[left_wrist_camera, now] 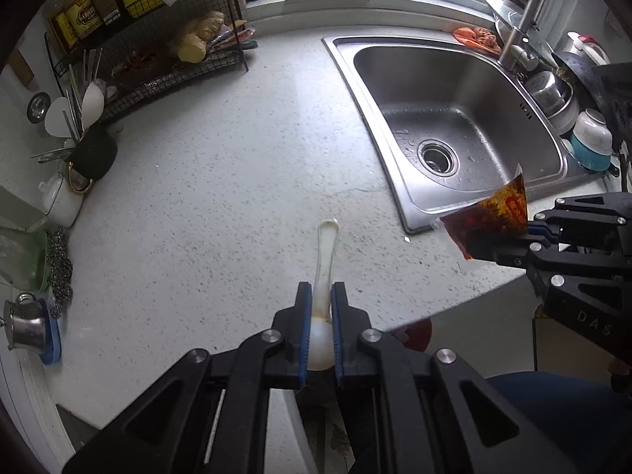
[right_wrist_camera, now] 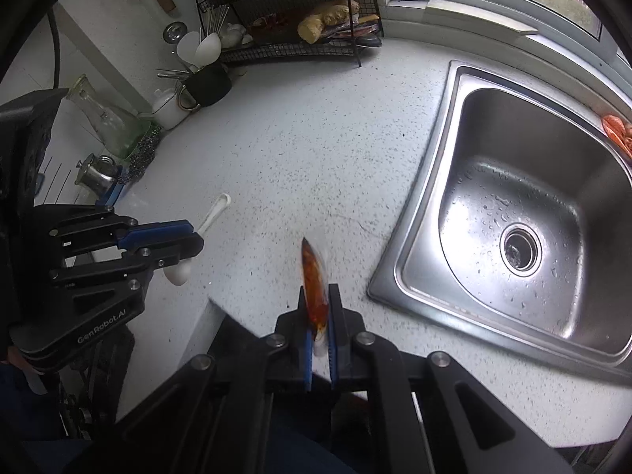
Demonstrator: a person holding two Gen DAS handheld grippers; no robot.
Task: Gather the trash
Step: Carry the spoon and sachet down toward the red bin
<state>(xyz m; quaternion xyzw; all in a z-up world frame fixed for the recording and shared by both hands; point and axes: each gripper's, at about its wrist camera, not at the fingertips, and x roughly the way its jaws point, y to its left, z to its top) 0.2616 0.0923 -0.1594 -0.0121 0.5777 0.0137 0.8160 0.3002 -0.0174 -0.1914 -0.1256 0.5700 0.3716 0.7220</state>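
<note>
Left gripper (left_wrist_camera: 320,308) pinching the greasy plastic spoon (left_wrist_camera: 326,260), right gripper (right_wrist_camera: 318,316) clamped on the oily sauce packet (right_wrist_camera: 314,288), both above the counter (left_wrist_camera: 221,181) edge — I'm worried either slips free and drips oil

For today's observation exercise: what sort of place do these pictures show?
A home kitchen, most likely: a steel sink set in a speckled countertop, and a wire rack holding ginger and sauce boxes.

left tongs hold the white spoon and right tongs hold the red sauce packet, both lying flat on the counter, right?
Not quite. The left tongs do hold the spoon and the right tongs the packet, but both are lifted clear of the counter, as the right wrist view shows.
</note>
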